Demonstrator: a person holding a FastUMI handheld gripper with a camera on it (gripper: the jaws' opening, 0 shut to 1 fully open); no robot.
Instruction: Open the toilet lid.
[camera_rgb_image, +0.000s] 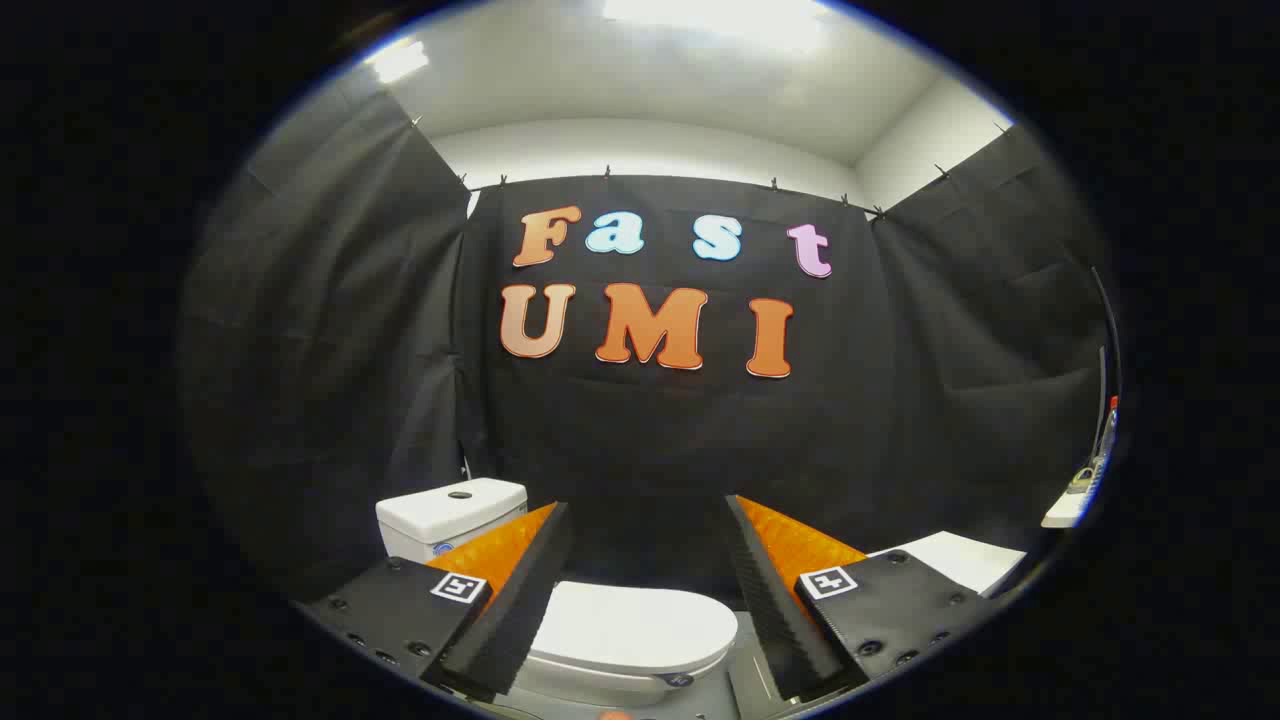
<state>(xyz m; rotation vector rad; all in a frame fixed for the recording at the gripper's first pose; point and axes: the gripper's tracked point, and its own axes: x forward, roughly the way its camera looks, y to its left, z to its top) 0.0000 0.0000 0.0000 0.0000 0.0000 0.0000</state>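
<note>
2 fingers of the hand-held gripper (648, 580) spread wide above the closed toilet lid (635, 625), tank (450, 515) rear-left.

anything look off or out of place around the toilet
Nothing stands out. The toilet lid lies closed and level on the bowl, the tank looks intact, and the hand-held gripper hangs open above the lid.

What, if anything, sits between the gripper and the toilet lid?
Nothing visible. The gripper is open, its fingers spread apart, and the closed toilet lid lies in the gap just ahead of them. The tank stands beyond, behind the left finger.
</note>
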